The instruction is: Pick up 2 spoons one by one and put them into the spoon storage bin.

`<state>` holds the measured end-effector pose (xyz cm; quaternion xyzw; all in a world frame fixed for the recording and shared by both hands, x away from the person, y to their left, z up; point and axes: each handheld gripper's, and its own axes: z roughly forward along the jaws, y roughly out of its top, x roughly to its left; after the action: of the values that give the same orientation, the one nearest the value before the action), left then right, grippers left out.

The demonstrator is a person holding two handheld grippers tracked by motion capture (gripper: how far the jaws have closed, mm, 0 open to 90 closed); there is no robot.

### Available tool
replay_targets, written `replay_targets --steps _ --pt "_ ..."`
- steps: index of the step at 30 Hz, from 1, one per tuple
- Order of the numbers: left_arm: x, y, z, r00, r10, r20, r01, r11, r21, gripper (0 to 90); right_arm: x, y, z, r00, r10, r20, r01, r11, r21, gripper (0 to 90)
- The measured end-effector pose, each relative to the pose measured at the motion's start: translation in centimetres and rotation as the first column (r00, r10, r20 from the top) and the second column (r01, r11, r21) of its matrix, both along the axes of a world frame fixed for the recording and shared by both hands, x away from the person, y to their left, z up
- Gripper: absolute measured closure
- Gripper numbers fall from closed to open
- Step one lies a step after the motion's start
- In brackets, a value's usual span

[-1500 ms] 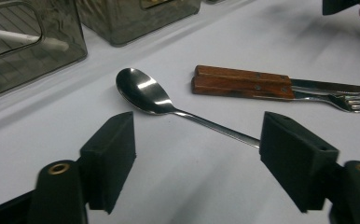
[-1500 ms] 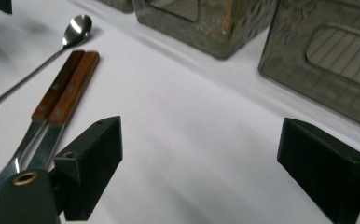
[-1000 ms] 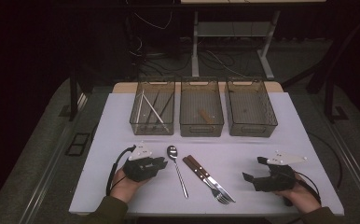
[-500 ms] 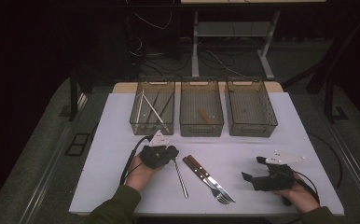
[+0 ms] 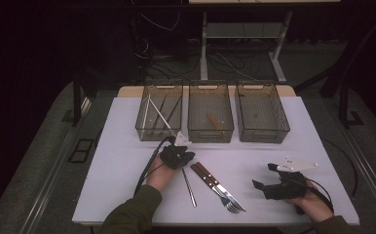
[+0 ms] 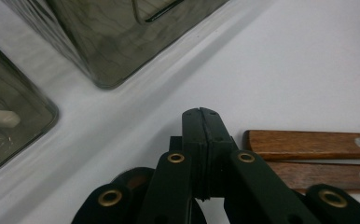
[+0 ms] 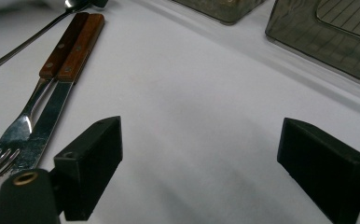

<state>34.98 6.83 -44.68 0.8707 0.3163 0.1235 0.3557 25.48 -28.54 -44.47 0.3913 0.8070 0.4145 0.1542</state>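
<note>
White surface (image 5: 127,161) carries three smoky, ribbed plastic bins (image 5: 210,117) along its far edge. In front of them, the left claw (image 5: 178,155) sits pinched closed at the bowl end of a slim steel spoon (image 5: 190,187). Beside lie a wood-handled knife (image 5: 220,185) and fork (image 5: 214,186). The right claw (image 5: 266,187) rests wide open, empty, well apart.

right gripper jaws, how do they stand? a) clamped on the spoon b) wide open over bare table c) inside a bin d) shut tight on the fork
b: in the right gripper view the right gripper has its two black jaws far apart with only bare white table between them, and the fork lies off to the side, untouched.
</note>
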Motion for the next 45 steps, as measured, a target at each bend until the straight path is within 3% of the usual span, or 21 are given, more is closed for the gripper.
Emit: replay_targets --steps 17,45 --pt "0.0 1.8 0.1 0.9989 0.047 -0.001 -0.046 0.9981 0.04 89.3 0.0 0.0 0.1 1.0 -0.001 0.007 0.001 1.0 0.001 14.1" --pt "-2.1 3.9 0.6 0.9989 0.028 -0.038 -0.025 0.9973 0.069 89.3 0.0 -0.1 0.1 1.0 -0.003 0.006 0.003 1.0 0.0 14.1"
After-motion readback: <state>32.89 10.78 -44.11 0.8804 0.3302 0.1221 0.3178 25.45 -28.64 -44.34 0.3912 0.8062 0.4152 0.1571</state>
